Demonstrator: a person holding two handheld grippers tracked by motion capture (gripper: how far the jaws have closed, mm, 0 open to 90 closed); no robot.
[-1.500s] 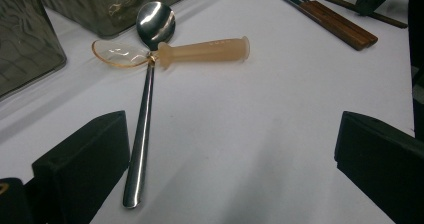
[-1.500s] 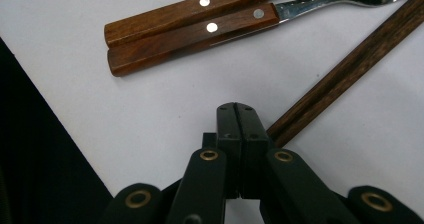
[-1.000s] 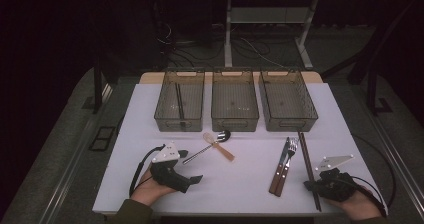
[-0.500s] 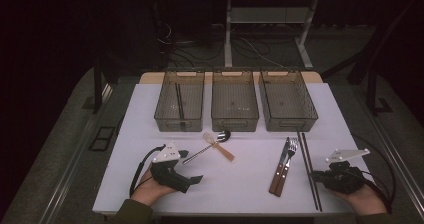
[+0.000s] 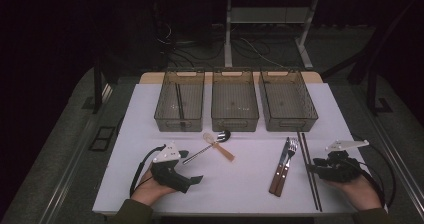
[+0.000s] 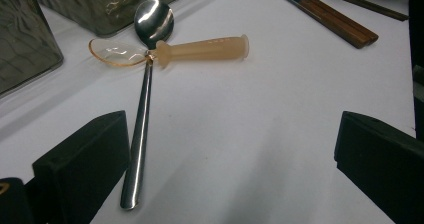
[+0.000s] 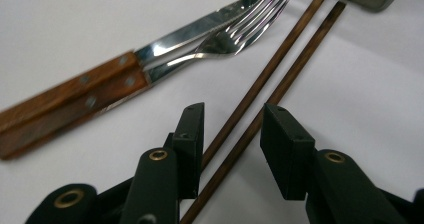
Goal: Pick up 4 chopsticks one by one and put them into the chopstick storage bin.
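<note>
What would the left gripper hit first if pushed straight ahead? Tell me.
Likely the metal spoon: its handle lies just inside the left gripper's open jaws, close to one jaw. Farther along lies the orange plastic spoon. Depth is hard to judge, so the gripper might pass over both.

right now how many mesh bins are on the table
3, side by side along the table's far edge: the left bin has dark sticks lying in it, the middle bin and the right bin look empty. None seem hidden.
</note>
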